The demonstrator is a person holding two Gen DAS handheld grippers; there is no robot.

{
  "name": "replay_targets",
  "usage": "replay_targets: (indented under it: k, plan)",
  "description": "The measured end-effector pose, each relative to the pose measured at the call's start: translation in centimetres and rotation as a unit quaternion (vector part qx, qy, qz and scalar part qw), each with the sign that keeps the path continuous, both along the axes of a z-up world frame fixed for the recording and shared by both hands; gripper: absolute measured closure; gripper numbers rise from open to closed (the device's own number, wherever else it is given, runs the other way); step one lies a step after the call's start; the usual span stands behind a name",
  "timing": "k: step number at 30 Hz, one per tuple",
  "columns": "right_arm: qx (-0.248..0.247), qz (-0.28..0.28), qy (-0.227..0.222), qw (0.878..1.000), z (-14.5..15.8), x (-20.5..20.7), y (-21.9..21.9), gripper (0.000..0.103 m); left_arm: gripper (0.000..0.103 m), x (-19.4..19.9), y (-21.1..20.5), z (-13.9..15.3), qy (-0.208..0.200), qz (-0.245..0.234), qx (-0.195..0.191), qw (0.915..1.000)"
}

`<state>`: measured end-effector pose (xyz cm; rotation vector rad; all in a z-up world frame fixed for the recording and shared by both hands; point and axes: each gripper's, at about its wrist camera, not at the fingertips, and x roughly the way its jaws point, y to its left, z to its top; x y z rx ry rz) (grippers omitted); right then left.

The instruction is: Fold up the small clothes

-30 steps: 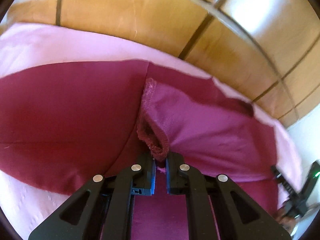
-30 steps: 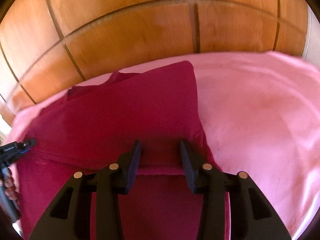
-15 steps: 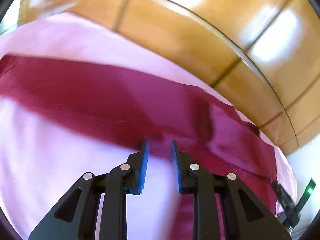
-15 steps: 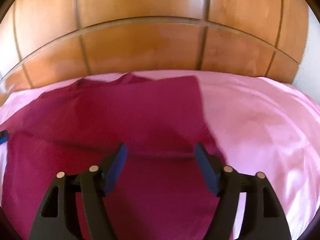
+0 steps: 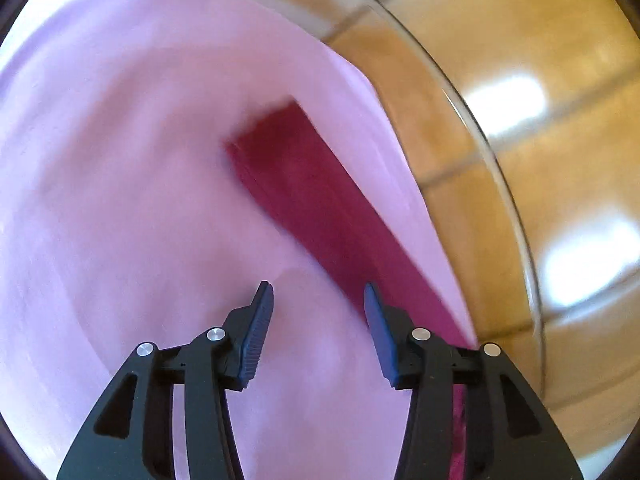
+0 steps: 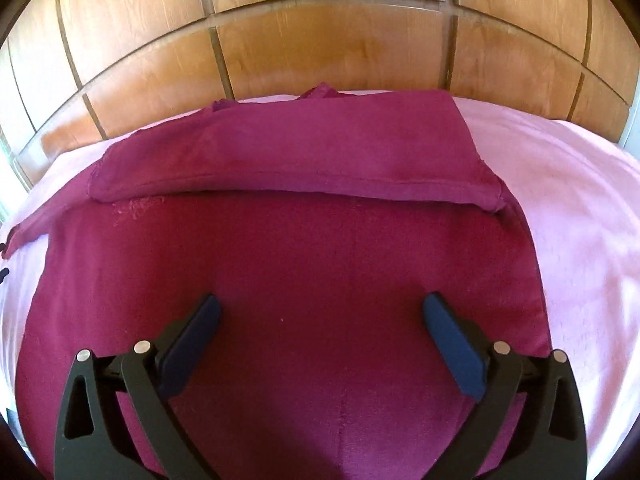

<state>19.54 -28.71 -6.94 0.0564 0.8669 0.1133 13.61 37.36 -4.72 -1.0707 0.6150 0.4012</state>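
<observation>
step: first fold laid, both released | shirt on pink bed sheet, folded band at 12 o'clock | left gripper and right gripper fingers opening, empty | next: likely grasp side edge

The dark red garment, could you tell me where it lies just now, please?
In the right wrist view the dark red garment lies spread on the pink sheet, its far part folded over, just before the wooden headboard.
</observation>
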Motion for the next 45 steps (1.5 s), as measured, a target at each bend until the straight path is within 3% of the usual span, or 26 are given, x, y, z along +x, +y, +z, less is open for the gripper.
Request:
replay_targets:
  k: [4, 8, 10, 14, 18, 22, 27, 33, 41, 45]
  plan:
    - [-0.016, -0.001, -0.002, 1.0, -0.1, 0.1, 0.5, 0.002, 0.057, 0.4, 3.0, -0.9, -0.016, 0.024, -0.05, 0.9983]
    - [-0.016, -0.002, -0.003, 1.0, -0.1, 0.2, 0.5, 0.002, 0.057, 2.0, 4.3, -1.2, -0.009, 0.034, -0.053, 0.998]
    - [-0.018, -0.002, -0.003, 1.0, -0.1, 0.3, 0.5, 0.002, 0.058, 2.7, 4.5, -1.3, 0.002, 0.033, -0.041, 0.9986]
    - [-0.02, -0.003, -0.004, 1.0, -0.2, 0.4, 0.5, 0.002, 0.091, 4.3, 4.9, -0.9, 0.034, 0.024, -0.009, 0.9991]
    - [-0.021, -0.004, -0.004, 1.0, -0.3, 0.4, 0.5, 0.002, 0.094, 4.3, 3.3, 0.9, 0.024, -0.003, 0.028, 0.9993]
    - [-0.02, -0.004, -0.004, 1.0, -0.3, 0.4, 0.5, 0.002, 0.094, 4.9, -0.7, 4.0, -0.018, -0.06, 0.067, 0.9958]
    - [-0.019, -0.004, -0.005, 1.0, -0.2, 0.4, 0.5, 0.002, 0.094, 6.4, -8.2, 7.1, -0.054, -0.152, 0.119, 0.9797]
    - [-0.016, -0.004, -0.005, 1.0, -0.2, 0.3, 0.5, 0.002, 0.094, 8.5, -18.7, 6.8, -0.055, -0.271, 0.155, 0.9485]
    - [-0.014, -0.006, -0.007, 1.0, -0.1, 0.3, 0.6, 0.002, 0.094, 11.2, -26.8, 3.8, -0.014, -0.346, 0.18, 0.9208]
    - [-0.013, -0.006, -0.007, 1.0, -0.1, 0.2, 0.6, 0.002, 0.078, 12.3, -27.8, 2.9, 0.001, -0.357, 0.189, 0.9149]
